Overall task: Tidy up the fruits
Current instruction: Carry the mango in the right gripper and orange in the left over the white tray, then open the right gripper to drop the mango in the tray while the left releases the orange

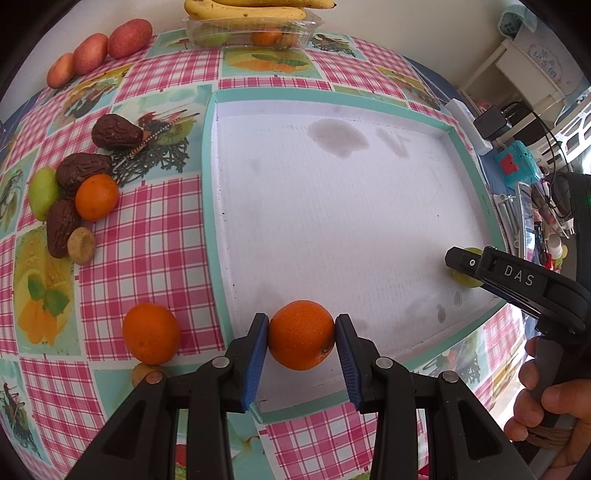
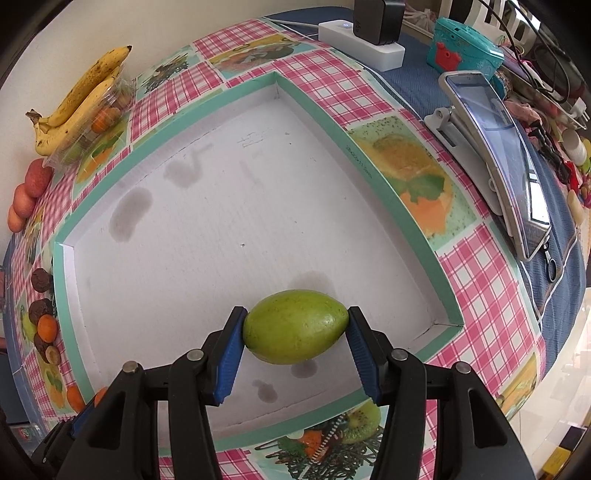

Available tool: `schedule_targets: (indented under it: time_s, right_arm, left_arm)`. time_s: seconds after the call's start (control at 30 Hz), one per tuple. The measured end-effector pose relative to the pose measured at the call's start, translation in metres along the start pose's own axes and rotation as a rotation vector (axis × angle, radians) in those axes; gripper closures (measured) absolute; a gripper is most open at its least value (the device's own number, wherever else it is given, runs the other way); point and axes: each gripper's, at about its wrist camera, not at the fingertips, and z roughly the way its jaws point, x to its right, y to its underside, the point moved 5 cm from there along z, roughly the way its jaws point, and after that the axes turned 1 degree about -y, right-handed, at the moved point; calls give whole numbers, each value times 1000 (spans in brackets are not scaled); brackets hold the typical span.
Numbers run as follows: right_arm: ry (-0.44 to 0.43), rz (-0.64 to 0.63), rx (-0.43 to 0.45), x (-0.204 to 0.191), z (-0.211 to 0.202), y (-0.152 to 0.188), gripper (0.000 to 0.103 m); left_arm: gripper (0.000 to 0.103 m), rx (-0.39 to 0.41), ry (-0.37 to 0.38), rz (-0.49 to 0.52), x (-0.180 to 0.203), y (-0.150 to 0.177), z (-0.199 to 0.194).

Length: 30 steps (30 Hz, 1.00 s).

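**Two fruits held over the white tray**

The desk (image 1: 155, 221) has a pink checked cloth with fruit pictures. A big white tray (image 1: 332, 206) with a green rim lies on it, with a few dark spots on its floor. A pale wall is behind the desk.

The left gripper (image 1: 301, 338) squeezes an orange (image 1: 301, 334) between its blue fingers (image 1: 255, 354), at the tray's near edge. The right gripper (image 2: 295, 328) squeezes a green fruit (image 2: 295, 325) over the tray's near right corner.

Left of the tray sit another orange (image 1: 150, 332), a heap of brown dates (image 1: 83, 168) with a small orange (image 1: 96, 197), and three red fruits (image 1: 99, 50). Bananas (image 1: 245, 13) rest on a clear box (image 1: 251, 33) at the back.

Only the right view shows the phone on a stand (image 2: 495, 155) and the white power strip (image 2: 360, 44) clearly. Only the left view shows a hand (image 1: 546, 402) gripping the right gripper's handle.
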Motion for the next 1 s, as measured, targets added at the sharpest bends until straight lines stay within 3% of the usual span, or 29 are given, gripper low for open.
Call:
schedule_targets:
  time_s: [0.4, 0.5, 0.77, 0.9, 1.0]
  right_arm:
    - [16, -11, 4, -2, 5, 1, 45]
    - [16, -14, 7, -3, 5, 1, 36]
    - [25, -16, 52, -4, -4, -1, 30]
    - [25, -25, 77, -6, -9, -3, 22]
    - [22, -32, 95, -9, -12, -3, 22]
  left_arm:
    - [60, -6, 8, 0, -1, 0, 1]
    - [58, -4, 9, 6, 1, 0, 0]
    - [45, 28, -5, 12, 0, -2, -11]
    - [41, 51, -2, -2, -3, -5, -22]
    - [38, 81, -41, -4, -8, -8, -31]
